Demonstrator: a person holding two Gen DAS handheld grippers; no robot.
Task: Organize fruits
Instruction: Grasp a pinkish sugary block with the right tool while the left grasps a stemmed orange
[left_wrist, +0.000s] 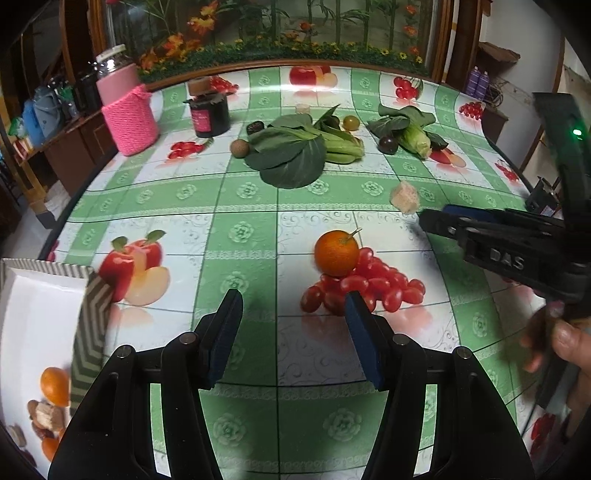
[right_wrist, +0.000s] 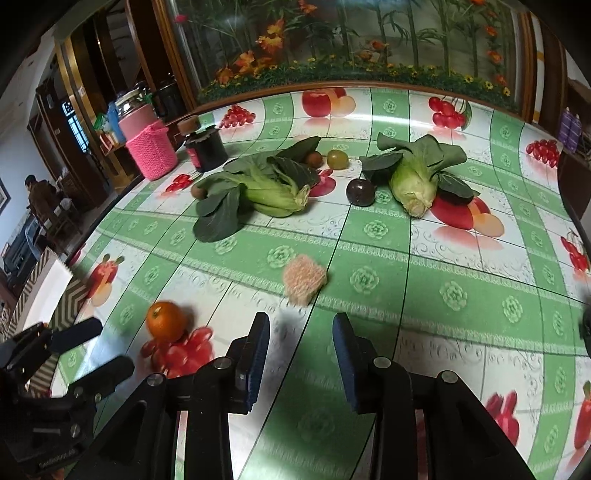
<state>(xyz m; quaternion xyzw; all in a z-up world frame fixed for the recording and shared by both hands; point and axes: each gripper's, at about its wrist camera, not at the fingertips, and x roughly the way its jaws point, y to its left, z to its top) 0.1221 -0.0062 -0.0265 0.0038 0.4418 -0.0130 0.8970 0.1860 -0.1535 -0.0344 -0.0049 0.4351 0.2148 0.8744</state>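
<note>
Blue-padded left gripper (left_wrist: 293, 306) wide open, empty

Right claw (left_wrist: 432, 218) body, seen from the left wrist view: raised letters "DAS", tilted along the black plastic.
Dark jar (left_wrist: 209, 117) at the back of the tabletop (left_wrist: 258, 221): pink label with print too small to read.
Purple bottles (left_wrist: 479, 82) on the far shelf: labels too blurred to read.
</note>
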